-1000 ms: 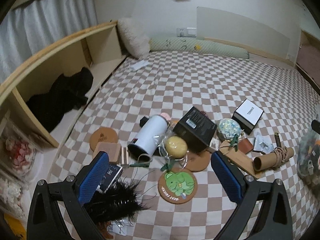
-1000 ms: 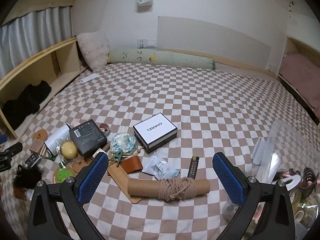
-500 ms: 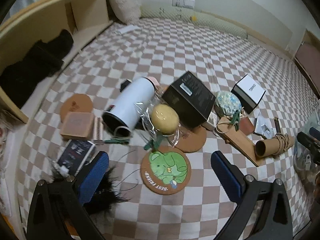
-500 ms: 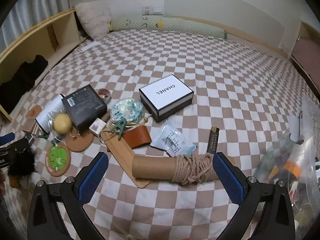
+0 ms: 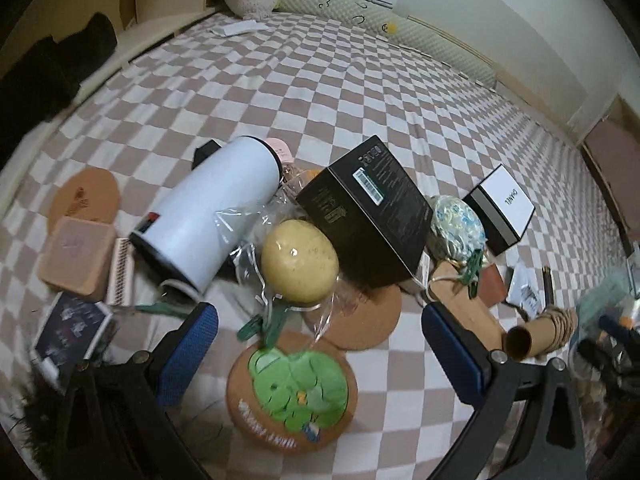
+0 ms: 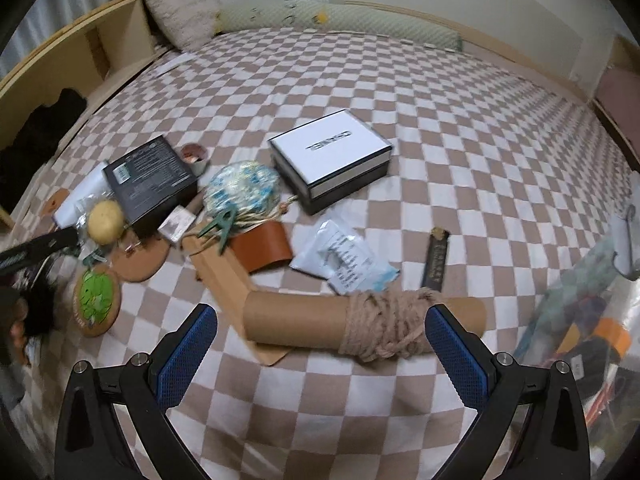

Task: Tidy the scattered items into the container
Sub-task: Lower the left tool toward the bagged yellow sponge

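Both jaws wide: rope-wrapped tube [image 6: 360, 326] between right's, frog coaster [image 5: 291, 394] between left's.

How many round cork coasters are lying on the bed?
3: a plain one left of the white bottle, a plain one under the yellow ball's bag, the frog-printed one nearest. More may be buried.

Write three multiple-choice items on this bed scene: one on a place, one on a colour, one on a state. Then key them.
1. The cardboard tube wound with rope lies
A. between the right gripper's fingers
B. on the pillow
C. under the black box

2. The Chanel box lid is
A. green
B. white
C. orange

3. The left gripper is
A. shut on the white bottle
B. shut on the frog coaster
C. open

Key: A, the tube spans the gap between the blue pads; B, the top face is white above dark sides; C, its fingers stand wide apart, holding nothing, above the frog coaster.
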